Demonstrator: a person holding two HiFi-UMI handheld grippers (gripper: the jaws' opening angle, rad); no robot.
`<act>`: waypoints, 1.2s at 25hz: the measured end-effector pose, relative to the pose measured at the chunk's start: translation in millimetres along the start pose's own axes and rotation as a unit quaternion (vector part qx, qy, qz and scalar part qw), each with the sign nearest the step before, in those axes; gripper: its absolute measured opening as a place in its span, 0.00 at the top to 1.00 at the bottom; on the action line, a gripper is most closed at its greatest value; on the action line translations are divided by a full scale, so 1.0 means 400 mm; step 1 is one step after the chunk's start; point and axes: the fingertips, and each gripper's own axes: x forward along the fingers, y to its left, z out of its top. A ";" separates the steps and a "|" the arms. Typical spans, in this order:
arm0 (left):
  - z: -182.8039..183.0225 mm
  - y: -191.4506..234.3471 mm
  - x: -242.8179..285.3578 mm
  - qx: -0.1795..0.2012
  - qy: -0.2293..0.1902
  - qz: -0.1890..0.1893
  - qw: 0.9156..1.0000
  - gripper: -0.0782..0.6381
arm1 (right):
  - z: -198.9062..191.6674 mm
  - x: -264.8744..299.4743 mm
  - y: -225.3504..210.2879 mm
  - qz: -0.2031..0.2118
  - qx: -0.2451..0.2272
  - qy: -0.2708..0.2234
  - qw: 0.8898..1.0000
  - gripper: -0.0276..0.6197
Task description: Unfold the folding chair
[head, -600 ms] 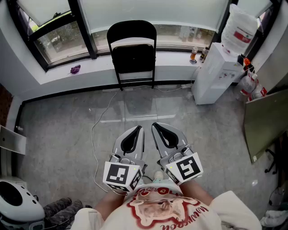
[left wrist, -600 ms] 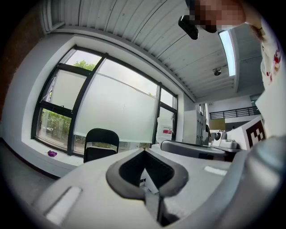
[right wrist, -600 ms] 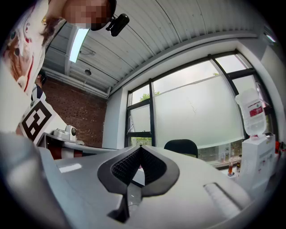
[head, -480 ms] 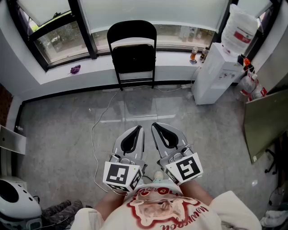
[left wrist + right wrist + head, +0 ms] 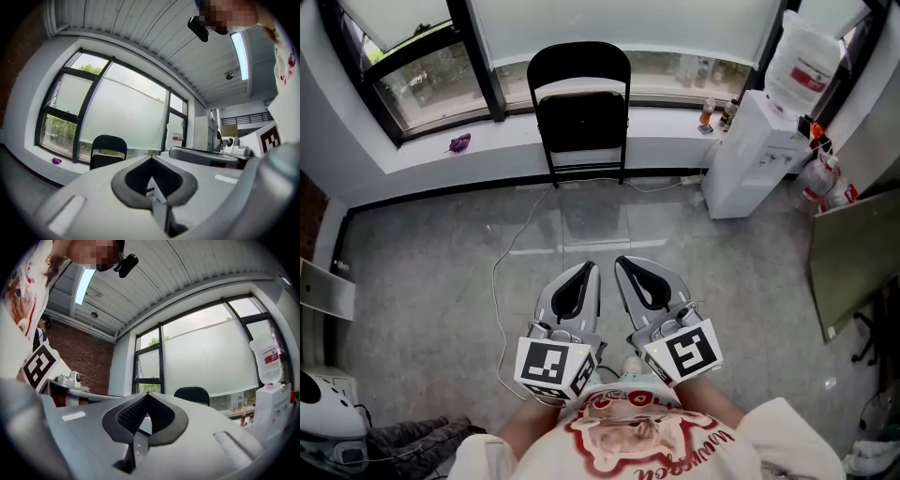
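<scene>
The black folding chair stands folded flat, leaning against the low wall under the window, far ahead of both grippers. It also shows small in the left gripper view as the chair and in the right gripper view as the chair. My left gripper and right gripper are held side by side close to my body, pointing level toward the chair. Each has its jaws together with nothing between them, as the left gripper and right gripper views show.
A white water dispenser with a bottle stands right of the chair. A white cable trails over the grey floor from the wall. A purple object and small bottles sit on the sill. A green board leans at right.
Both grippers have stayed where they were. At the lower left edge a white rounded object has slid mostly out of view.
</scene>
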 end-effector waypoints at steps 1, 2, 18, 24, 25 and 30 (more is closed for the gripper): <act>0.000 0.002 0.000 0.000 0.000 0.000 1.000 0.89 | -0.009 -0.001 0.000 0.000 -0.001 0.010 1.000 0.92; -0.001 0.003 0.000 0.000 -0.001 0.000 1.000 0.89 | -0.015 -0.001 0.000 0.000 -0.001 0.018 1.000 0.92; 0.005 0.050 -0.022 -0.004 -0.006 0.001 1.000 0.89 | 0.010 0.042 0.046 0.010 0.011 -0.011 1.000 0.92; 0.016 0.102 -0.043 -0.004 -0.008 -0.002 1.000 0.89 | 0.008 0.079 0.080 0.003 0.011 -0.015 1.000 0.92; 0.017 0.114 -0.047 -0.003 -0.009 -0.003 1.000 0.89 | 0.012 0.089 0.088 0.002 0.014 -0.020 1.000 0.92; 0.016 0.172 -0.072 -0.001 -0.009 -0.009 1.000 0.89 | 0.005 0.122 0.117 -0.016 0.012 -0.027 0.999 0.92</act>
